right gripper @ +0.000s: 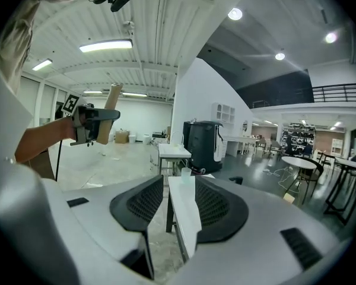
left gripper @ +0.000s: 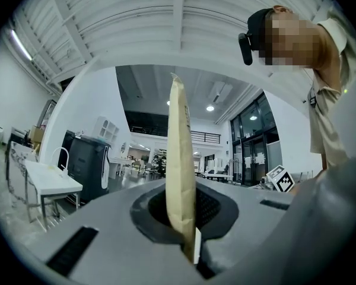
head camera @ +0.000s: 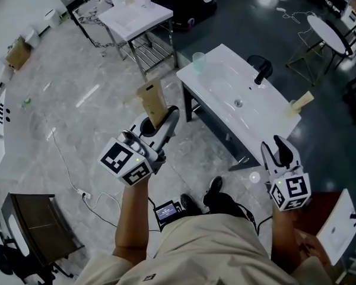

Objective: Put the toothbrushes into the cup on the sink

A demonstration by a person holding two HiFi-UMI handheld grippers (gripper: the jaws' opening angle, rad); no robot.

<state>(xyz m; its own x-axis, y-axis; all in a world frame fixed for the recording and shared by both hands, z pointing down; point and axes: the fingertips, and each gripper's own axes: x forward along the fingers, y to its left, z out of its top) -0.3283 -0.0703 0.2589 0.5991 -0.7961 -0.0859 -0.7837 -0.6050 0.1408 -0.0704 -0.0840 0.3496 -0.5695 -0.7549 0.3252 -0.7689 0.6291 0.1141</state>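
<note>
The long white rectangular sink on its dark frame (head camera: 225,79) runs slantwise across the floor, and the person stands off from it, both grippers held up short of its near edge. The left gripper (head camera: 160,123) is loaded: its jaws are pressed tight on the bottom end of a flat tan paper packet (head camera: 152,101), which I take to be a wrapped toothbrush. Its long axis rises up and out of the jaws, leaning a little. The right gripper (head camera: 276,152) carries nothing. Its jaws stand apart, and only the sink top shows in the gap.

Here is what matters. The small translucent pale-green cup (head camera: 198,61) stands upright on the sink's left-hand corner, ahead and to the right of the left gripper, well apart from it. That loaded gripper is clearly the nearer of the two. My read is that the packet has to travel forward and rightward, then go end-down into the cup's mouth.

A second tan packet (head camera: 301,101) appears to lie at the sink's opposite end, past the black tap (head camera: 262,70), on the free gripper's side.

The left gripper view gives the packet edge-on, thin as a blade in the clamp, but no cup and no sink top. The right gripper view looks down the length of the sink to the cup at its far end, and catches the left gripper off to one side with its packet raised. Only the head view shows the second packet.
</note>
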